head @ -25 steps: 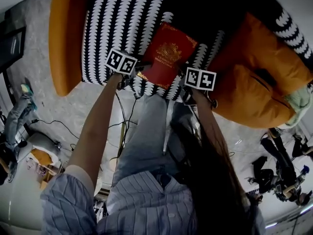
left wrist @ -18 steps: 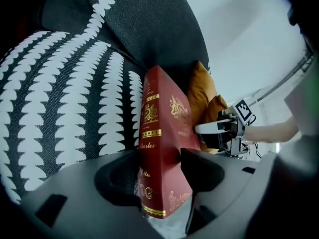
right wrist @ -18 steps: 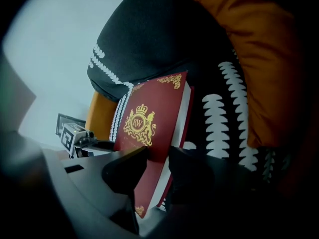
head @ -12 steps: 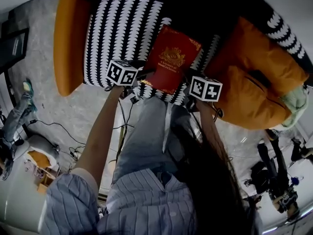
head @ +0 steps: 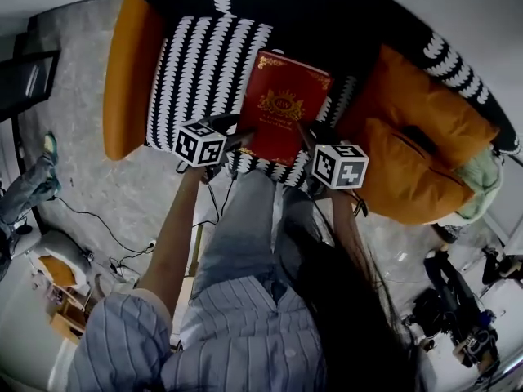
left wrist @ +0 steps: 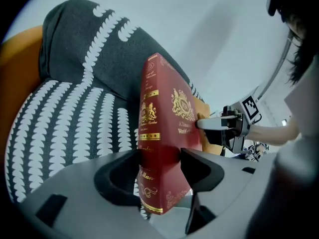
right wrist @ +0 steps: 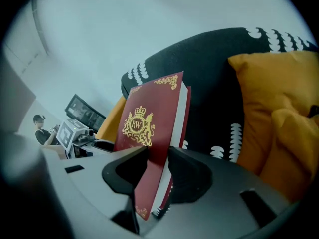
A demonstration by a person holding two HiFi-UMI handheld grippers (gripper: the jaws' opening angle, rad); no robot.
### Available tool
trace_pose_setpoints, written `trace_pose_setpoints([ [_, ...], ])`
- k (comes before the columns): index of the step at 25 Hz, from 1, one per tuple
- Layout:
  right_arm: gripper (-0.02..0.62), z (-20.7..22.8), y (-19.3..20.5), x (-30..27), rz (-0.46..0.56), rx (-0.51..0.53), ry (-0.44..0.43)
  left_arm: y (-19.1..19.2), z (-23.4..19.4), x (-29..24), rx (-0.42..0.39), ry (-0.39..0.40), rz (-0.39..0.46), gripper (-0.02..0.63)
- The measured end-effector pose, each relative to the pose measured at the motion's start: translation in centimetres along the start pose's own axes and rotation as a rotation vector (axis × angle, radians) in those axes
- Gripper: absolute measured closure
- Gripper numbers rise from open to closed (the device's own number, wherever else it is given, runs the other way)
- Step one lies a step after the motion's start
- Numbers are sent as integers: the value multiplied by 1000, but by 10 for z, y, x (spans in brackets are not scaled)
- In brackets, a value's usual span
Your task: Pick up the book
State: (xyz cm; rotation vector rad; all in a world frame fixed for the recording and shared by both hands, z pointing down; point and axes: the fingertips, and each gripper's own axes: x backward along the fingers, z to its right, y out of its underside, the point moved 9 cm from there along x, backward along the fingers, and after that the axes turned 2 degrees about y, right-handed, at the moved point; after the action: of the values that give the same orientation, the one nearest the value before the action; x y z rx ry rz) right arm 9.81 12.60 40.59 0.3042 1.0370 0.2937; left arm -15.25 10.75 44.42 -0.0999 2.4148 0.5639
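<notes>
A red hardback book with gold ornament hangs above the armchair seat, held at its near edge from both sides. My left gripper is shut on the spine corner; in the left gripper view the book stands upright between the jaws of the left gripper. My right gripper grips the opposite corner; in the right gripper view the cover and page edge sit clamped in the right gripper. Each gripper shows in the other's view: the right gripper, the left gripper.
Below the book is a black-and-white patterned throw over an orange armchair. Orange cushions fill its right side. Cables lie on the grey floor at the left. A person's legs show at the far left.
Both grippers have risen with the book, lifting it off the seat. The book now stands more upright and squarer to the head view than a second ago.
</notes>
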Motion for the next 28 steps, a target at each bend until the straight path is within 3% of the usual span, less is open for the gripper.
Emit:
trace_pose_setpoints([
  [12,459,-43,-23,99,121,73,-4,-30,88,56,-129,-36,66,336],
  [28,462,-49,-38,208,266,75,-57,-60,197,89,-274,-77,179,339],
])
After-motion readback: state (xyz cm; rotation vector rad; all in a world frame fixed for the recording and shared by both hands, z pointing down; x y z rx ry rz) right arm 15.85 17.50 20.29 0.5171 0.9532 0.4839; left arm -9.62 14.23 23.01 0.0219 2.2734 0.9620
